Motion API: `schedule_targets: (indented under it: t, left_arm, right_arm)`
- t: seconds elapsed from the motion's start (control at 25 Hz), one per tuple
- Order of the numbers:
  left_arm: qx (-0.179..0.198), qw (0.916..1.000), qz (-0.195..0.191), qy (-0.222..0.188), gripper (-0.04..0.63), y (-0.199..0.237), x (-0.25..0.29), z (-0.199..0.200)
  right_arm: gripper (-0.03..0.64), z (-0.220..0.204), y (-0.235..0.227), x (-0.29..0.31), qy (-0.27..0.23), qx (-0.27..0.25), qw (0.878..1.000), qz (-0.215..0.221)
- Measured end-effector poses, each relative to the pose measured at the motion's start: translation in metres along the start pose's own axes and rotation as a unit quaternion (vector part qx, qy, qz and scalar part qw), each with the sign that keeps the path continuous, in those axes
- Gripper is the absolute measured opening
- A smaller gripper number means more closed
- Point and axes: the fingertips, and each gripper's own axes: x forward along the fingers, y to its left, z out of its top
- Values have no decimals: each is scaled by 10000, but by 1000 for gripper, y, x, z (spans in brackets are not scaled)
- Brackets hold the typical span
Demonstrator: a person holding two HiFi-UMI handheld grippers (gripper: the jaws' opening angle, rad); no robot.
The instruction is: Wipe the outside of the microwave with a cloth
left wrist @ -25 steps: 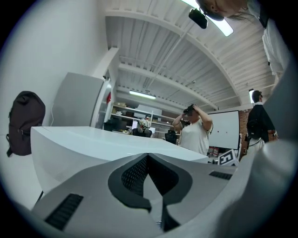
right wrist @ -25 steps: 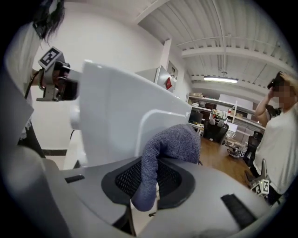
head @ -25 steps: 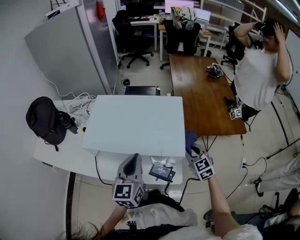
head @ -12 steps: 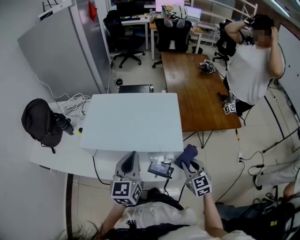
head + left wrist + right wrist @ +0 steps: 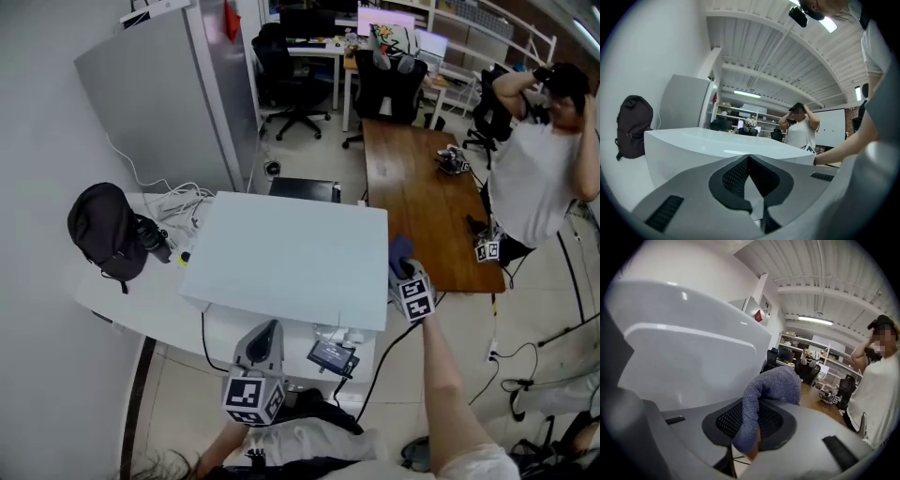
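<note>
The microwave (image 5: 291,258) is a big white box on a white table (image 5: 131,300). My right gripper (image 5: 405,272) is shut on a blue-grey cloth (image 5: 401,248) and sits against the microwave's right side, near its front corner. In the right gripper view the cloth (image 5: 771,390) folds over the jaws of my right gripper (image 5: 750,427), with the microwave's white wall (image 5: 684,348) close on the left. My left gripper (image 5: 265,342) hangs low in front of the microwave, shut with nothing in it. In the left gripper view my left gripper (image 5: 749,161) points at the microwave (image 5: 717,145).
A black backpack (image 5: 105,230) and white cables (image 5: 169,202) lie on the table left of the microwave. A small screened device (image 5: 330,354) sits at the table's front edge. A brown wooden table (image 5: 422,197) stands to the right, with a person (image 5: 544,159) beyond it. A grey cabinet (image 5: 169,94) stands behind.
My right gripper has carried the cloth from the front of the microwave up and back along its right side. The left gripper has stayed in place. The head view has shifted.
</note>
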Motion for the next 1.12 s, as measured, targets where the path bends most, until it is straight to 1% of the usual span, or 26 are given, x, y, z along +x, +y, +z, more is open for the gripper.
schedule_targets:
  t: [0.08,0.24,0.4,0.48,0.6,0.72,0.88,1.04,1.12]
  left_arm:
    - [14,9999,113,10,-6,4,-4,1]
    - [23,9994,353,55,-6,14,-11,0]
    - [-16,9982,600,41,-6,25,-15,-2]
    - [-33,9980,631,25,-6,27,-13,-2]
    - [-35,9983,577,-7,-6,23,-10,-1]
    - [-40,9989,469,-40,-6,19,-5,1]
    - [-110,9996,274,-43,-6,11,0,-3]
    - [-127,9999,76,-28,-6,9,-2,-6]
    - [-109,9999,-6,-41,-6,11,-5,-5]
  right_arm:
    - [83,3,-6,24,142,-89,9998,85]
    - [83,-1,-12,54,397,-51,9990,197]
    - [81,-5,-3,62,464,-23,9982,390]
    - [82,-7,4,56,442,8,9978,504]
    - [83,-12,18,33,360,82,9973,639]
    - [83,-25,44,-5,249,195,9967,742]
    - [83,-53,89,-67,214,413,9957,800]
    - [83,-54,149,-120,194,484,9949,861]
    - [83,-53,169,-142,169,597,9955,721]
